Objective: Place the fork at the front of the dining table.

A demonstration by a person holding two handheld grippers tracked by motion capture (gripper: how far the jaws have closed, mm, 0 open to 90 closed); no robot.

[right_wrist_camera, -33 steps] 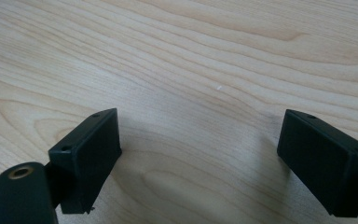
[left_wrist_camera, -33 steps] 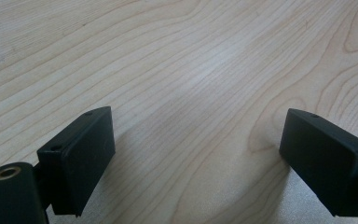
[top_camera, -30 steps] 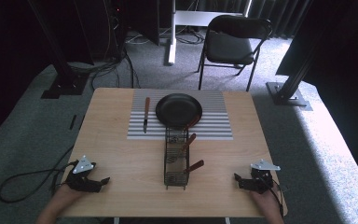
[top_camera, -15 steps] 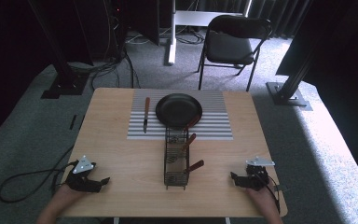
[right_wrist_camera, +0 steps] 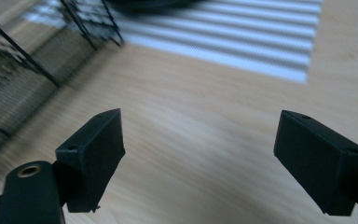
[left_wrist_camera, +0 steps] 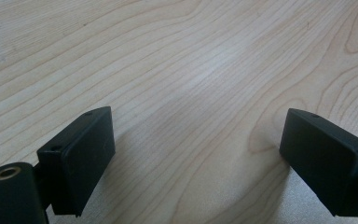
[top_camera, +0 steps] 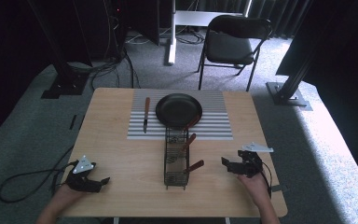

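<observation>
**A:** What step is this?

**B:** An approach, as I read it. The right claw [top_camera: 227, 163] sits low over the wooden table [top_camera: 121, 158], jaws wide apart and empty, pointed toward a black wire rack [top_camera: 175, 158] in the middle of the table. The left claw [top_camera: 103, 180] rests near the front left corner, jaws also apart, nothing between them.

**A:** Where is the thing it wants?

**B:** Wooden-handled utensils [top_camera: 194, 166] poke out of the rack's right side, the nearest one well apart from the right claw. Behind the rack, a black pan [top_camera: 178, 109] lies on a striped mat [top_camera: 214, 126], a knife [top_camera: 146, 114] beside it.

**A:** And next?

**B:** Probably carry the right claw across to the nearest handle, straddle it, then close.
</observation>
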